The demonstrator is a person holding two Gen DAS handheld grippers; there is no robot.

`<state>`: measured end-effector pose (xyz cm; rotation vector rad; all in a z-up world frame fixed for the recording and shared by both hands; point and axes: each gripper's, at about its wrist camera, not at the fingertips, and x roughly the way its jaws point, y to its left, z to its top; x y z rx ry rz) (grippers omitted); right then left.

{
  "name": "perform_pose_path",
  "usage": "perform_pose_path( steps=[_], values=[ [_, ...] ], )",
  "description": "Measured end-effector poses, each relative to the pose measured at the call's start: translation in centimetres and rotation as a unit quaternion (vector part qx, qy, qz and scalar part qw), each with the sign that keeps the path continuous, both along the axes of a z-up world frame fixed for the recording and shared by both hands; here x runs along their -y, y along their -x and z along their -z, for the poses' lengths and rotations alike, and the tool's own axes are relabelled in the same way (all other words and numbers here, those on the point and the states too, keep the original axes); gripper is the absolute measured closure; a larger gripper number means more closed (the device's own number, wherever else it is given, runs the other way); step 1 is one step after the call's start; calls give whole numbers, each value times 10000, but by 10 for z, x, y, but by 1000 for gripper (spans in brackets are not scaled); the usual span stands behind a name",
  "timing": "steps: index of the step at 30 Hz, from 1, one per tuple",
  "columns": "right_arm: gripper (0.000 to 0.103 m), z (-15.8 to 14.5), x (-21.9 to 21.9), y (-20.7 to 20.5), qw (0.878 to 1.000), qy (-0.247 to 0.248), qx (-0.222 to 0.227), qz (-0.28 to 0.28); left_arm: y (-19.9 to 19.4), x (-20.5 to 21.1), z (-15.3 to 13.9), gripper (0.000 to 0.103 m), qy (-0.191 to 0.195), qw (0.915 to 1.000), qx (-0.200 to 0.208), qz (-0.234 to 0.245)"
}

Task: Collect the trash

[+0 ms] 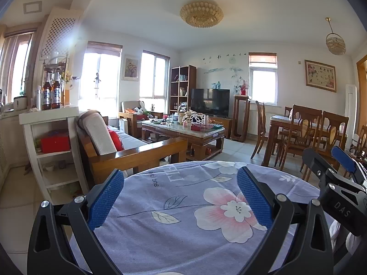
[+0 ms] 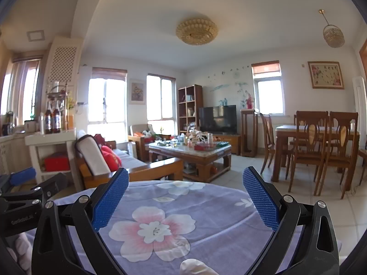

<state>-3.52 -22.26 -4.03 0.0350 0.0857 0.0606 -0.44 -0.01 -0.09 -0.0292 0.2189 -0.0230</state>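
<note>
My left gripper [image 1: 181, 178] is open and empty over a round table with a lilac flowered cloth [image 1: 174, 236]. My right gripper [image 2: 186, 178] is open and empty over the same cloth [image 2: 206, 208]. A pale crumpled thing [image 2: 195, 267], perhaps paper or tissue, lies on the cloth at the bottom edge of the right wrist view, below the right gripper. The right gripper also shows at the right edge of the left wrist view [image 1: 332, 158]. The left gripper shows at the left edge of the right wrist view [image 2: 25, 183].
Beyond the table stand a wooden sofa [image 1: 128, 151], a cluttered coffee table [image 1: 183, 133], a TV [image 1: 209, 102] and a dining table with chairs [image 1: 305, 130]. A white shelf unit [image 1: 49, 142] with bottles is at the left. The floor is tiled.
</note>
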Motion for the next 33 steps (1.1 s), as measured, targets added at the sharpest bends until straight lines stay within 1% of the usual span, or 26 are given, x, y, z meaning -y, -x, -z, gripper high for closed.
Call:
perform_pose_path(
  steps=[33],
  values=[
    [5, 0, -2, -4, 10000, -51, -3, 60, 3, 2, 0, 5, 18, 10000, 3, -8]
  ],
)
